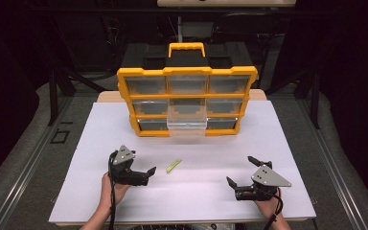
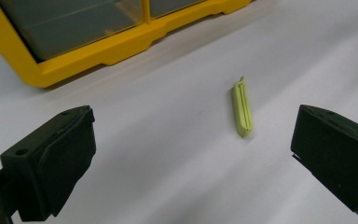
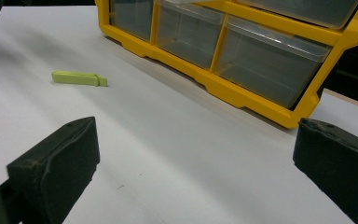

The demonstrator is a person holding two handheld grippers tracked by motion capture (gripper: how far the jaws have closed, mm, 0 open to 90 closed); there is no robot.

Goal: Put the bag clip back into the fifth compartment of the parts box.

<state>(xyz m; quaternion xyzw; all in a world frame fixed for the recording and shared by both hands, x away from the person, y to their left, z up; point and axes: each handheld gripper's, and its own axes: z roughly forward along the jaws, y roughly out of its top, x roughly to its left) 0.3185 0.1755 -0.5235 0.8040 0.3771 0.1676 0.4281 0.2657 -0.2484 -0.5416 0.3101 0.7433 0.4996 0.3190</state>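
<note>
One green clip (image 1: 174,166) lies before the yellow organizer (image 1: 187,100).

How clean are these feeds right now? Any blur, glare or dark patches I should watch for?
High view: white table top evenly lit, surroundings nearly black, green clip small but distinct. Left gripper view: clip sharp, left gripper jaws close and soft-edged. Right gripper view: yellow organizer drawers carry a mild sheen, clip slightly soft, right gripper jaws blurred.

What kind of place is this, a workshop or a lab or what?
Probably a lab recording station, not a home. A white table stands amid dark drapes and metal stands, holding a yellow drawer organizer and a small green clip. A person holds the left gripper and right gripper.
</note>
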